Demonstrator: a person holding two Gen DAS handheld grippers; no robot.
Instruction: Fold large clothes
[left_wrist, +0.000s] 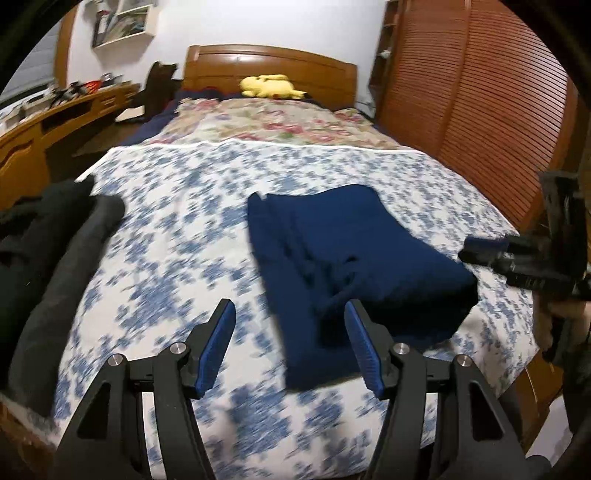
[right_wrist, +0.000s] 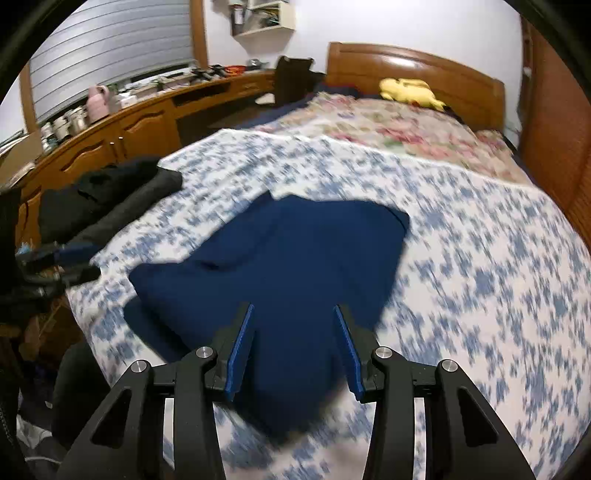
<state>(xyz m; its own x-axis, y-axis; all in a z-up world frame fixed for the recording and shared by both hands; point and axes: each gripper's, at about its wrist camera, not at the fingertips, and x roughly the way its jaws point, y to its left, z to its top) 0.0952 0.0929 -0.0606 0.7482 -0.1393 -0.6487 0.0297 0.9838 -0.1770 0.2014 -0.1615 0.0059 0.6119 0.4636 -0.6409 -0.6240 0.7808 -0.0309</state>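
Right now both claws are hanging spread wide over the near end of the bed, gripping nothing: the left gripper (left_wrist: 290, 347) is showing bare patterned cover between its blue-padded fingers (left_wrist: 218, 349), and the right gripper (right_wrist: 293, 349) is hovering above the task's thing, a dark navy, partly folded garment (right_wrist: 288, 254) lying flat on the blue-and-white floral bedspread (right_wrist: 480, 280). Seen from the left claw, that garment (left_wrist: 354, 251) is lying just ahead and to the right, its near edge passing behind the right finger, with creases and a loose bunched flap running down its middle. Judging from this, the main risk is pinching only the top layer at that bunched flap, which would be pulling the stack apart instead of folding it; both views are also smeared, suggesting quick motion, so a grab may be landing off the edge or catching the bedspread beneath. Off to the left claw's left, a heap of black and grey clothing (left_wrist: 55, 258) is sitting at the bed's edge, near but apart from the navy piece. Farther ahead, a pink floral quilt (left_wrist: 266, 123), a yellow plush toy (left_wrist: 269, 86) and a wooden headboard (left_wrist: 269, 68) are lying well beyond reach, obstructing nothing.
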